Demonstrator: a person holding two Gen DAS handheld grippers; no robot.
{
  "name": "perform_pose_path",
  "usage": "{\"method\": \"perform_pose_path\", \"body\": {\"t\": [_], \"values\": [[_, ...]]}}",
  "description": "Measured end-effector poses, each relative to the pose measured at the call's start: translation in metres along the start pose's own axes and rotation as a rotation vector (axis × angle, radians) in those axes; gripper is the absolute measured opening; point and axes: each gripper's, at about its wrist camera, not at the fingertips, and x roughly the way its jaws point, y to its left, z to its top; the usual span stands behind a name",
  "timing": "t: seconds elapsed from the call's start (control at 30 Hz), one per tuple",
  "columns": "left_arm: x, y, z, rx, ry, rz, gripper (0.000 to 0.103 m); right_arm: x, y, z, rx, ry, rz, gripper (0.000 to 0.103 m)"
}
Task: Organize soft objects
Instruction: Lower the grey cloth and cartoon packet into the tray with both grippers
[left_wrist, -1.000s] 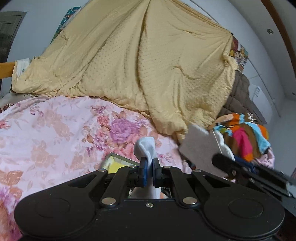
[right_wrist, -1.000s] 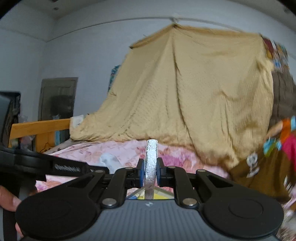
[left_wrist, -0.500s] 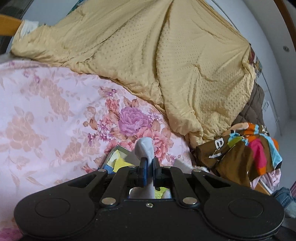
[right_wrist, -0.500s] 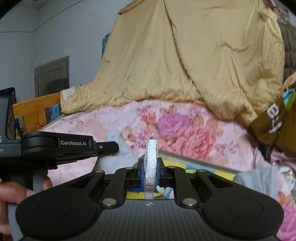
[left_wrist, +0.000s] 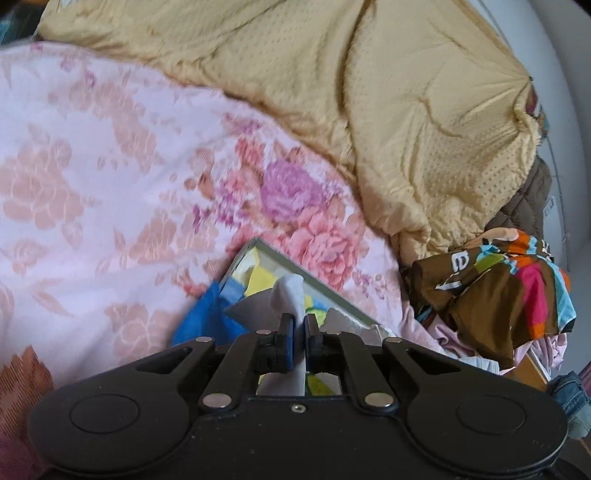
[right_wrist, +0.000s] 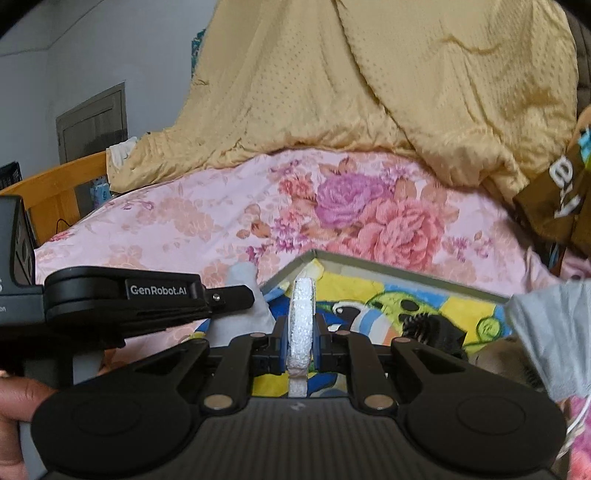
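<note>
The left wrist view shows things that the right wrist view does not: at the right edge a pile of clothes with a brown cloth in many colours on top, and a blue cloth that lies on the flowered bedspread just beside the near corner of the box. The right wrist view shows what the left one cannot: a wooden bed frame at the left, a grey wall with a dark door, and the left gripper seen from the side, with a hand on its handle. Both views show the yellow blanket that hangs behind the bed and the flat box with a grey rim and a bright cartoon picture inside; it lies on the bedspread. The left gripper has its jaws pressed together on a thin piece of pale grey cloth, which stands up between the pads, above the box. The right gripper is clamped on a white foam piece, seen edge-on and upright, with the pads touching both its sides; it is also over the box. At the right edge of this view a grey cloth is near the camera; I cannot tell what holds it.
</note>
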Motion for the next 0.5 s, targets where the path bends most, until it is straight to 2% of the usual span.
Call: {"method": "perform_pose_path", "body": {"t": [0.2,0.33,0.4,0.43,0.5], "values": [[0.01,-0.001,-0.005,0.037,0.069,0.049,0.005,0.004,-0.004,-0.003,0.004,0.029,-0.015,0.015],[0.012,-0.003,-0.007,0.063,0.081,0.062,0.008,0.004,-0.005,-0.005,-0.009,0.039,-0.037,0.017],[0.011,-0.005,-0.006,0.072,0.083,0.063,0.014,0.003,-0.006,-0.006,-0.015,0.041,-0.053,0.021],[0.011,-0.006,-0.006,0.078,0.084,0.065,0.017,0.002,-0.007,-0.007,-0.018,0.04,-0.06,0.026],[0.01,-0.008,-0.005,0.089,0.085,0.069,0.018,0.0,-0.008,-0.007,-0.022,0.035,-0.078,0.033]]}}
